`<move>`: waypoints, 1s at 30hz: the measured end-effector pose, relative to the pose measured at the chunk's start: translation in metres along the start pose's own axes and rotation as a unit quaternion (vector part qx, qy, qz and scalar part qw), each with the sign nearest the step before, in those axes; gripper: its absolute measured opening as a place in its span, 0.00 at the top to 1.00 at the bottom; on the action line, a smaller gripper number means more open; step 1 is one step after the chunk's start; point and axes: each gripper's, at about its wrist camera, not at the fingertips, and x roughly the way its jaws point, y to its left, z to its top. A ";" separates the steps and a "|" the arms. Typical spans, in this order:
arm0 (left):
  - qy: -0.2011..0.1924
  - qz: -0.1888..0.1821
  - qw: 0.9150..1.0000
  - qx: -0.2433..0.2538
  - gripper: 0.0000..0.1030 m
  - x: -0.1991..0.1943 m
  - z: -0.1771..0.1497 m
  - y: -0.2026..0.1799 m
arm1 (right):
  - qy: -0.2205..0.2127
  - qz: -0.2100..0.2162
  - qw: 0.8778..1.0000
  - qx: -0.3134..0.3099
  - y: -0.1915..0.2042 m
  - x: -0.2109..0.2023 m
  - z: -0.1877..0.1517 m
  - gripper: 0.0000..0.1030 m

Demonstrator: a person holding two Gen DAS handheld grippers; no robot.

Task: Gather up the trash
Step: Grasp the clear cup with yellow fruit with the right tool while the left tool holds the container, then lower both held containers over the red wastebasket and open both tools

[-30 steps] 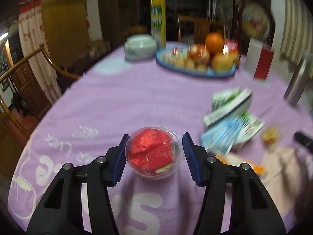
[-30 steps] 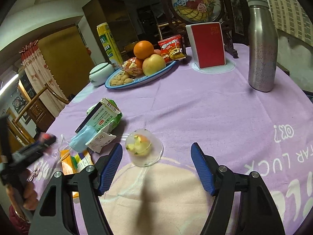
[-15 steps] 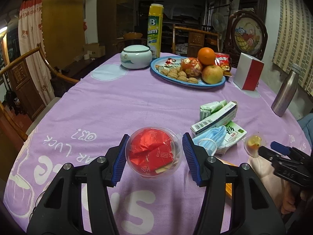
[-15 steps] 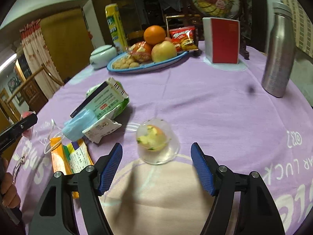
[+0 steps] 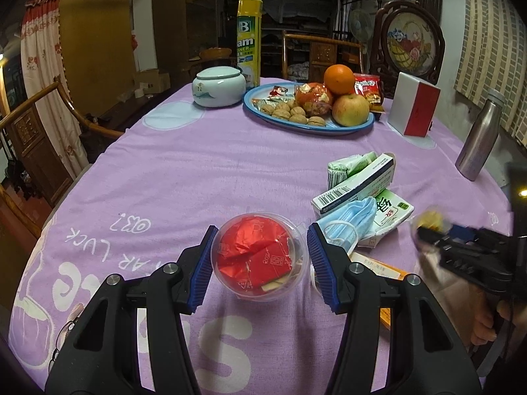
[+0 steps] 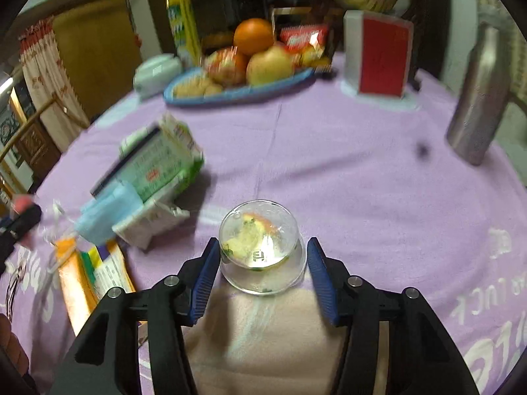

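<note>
My left gripper is shut on a clear plastic cup stuffed with red wrappers, held above the purple tablecloth. My right gripper has closed in around a small clear cup of food scraps; its left pad touches the cup, the right pad stands a sliver off. More trash lies beside it: a green-white carton, a blue face mask and orange wrappers. The carton and mask also show in the left wrist view.
A blue plate of fruit and nuts, a pale lidded jar, a yellow can, a red-white box and a steel bottle stand at the back. A wooden chair is at the left.
My right gripper moved forward and its jaws narrowed around the scrap cup. My left gripper keeps hold of the red-wrapper cup and has lifted slightly.
</note>
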 end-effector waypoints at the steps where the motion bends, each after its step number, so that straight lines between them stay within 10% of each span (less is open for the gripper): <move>1: 0.000 0.001 1.000 0.000 0.47 0.000 0.000 0.000 | -0.026 -0.004 1.000 -0.013 0.003 -0.014 0.001 0.47; 16: 0.003 -0.024 0.999 -0.020 0.47 -0.018 -0.020 0.008 | -0.104 0.051 0.993 0.017 0.002 -0.099 -0.036 0.47; 30: -0.076 -0.009 0.997 -0.028 0.47 -0.159 -0.080 0.018 | -0.166 0.109 0.979 0.037 0.009 -0.203 -0.111 0.48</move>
